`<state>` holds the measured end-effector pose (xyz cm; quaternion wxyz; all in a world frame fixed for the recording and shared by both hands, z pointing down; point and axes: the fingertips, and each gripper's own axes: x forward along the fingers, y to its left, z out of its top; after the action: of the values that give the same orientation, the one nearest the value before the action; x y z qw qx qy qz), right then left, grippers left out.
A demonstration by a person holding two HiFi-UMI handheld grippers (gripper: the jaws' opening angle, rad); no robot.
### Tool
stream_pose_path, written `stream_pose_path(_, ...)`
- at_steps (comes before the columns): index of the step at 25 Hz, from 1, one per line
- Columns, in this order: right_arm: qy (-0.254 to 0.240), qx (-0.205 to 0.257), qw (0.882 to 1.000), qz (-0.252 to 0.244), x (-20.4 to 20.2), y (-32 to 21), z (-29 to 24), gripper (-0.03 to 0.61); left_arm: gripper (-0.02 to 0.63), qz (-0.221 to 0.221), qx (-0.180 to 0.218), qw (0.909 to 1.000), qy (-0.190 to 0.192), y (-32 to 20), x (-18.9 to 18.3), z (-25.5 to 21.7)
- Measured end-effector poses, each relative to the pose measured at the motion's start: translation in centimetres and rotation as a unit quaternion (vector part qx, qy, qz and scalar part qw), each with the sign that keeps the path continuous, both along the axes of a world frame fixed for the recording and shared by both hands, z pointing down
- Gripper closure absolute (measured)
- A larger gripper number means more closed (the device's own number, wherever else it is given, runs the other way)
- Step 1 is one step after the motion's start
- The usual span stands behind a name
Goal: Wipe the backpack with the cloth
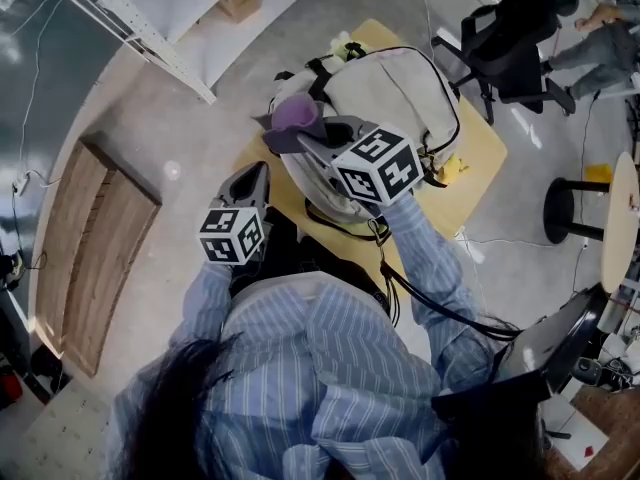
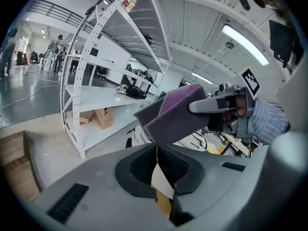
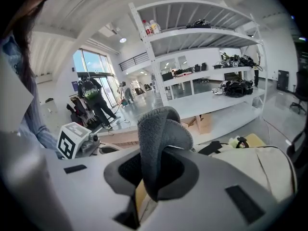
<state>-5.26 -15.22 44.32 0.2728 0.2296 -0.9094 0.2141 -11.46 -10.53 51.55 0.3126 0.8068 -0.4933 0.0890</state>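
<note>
On the counter (image 1: 480, 153), out to its far edge: backpack (image 1: 400, 83). Could slide under a hard push, nothing holding it. Left tool (image 1: 255, 180) closed, empty, by near edge. Over backpack's near side: right tool (image 1: 318, 133), squeezed on cloth (image 1: 295, 116); could slip out.

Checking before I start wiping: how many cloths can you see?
1. The cloth is clamped in the right gripper, close to the backpack on the table. Another could be hidden behind the backpack.
</note>
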Motion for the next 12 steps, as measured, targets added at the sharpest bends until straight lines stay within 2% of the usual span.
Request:
stream_pose_path(6, 0.052, -0.012, 0.998, -0.028, -1.1, -3.3, 3.9, 0.537, 0.608, 0.013, -0.003, 0.9999, 0.004, -1.9, -0.2, 0.1)
stream_pose_path(12, 0.079, -0.020, 0.997, 0.018, 3.2, -8.1, 5.8, 0.537, 0.607, 0.026, -0.004, 0.9995, 0.014, -3.5, 0.4, 0.2)
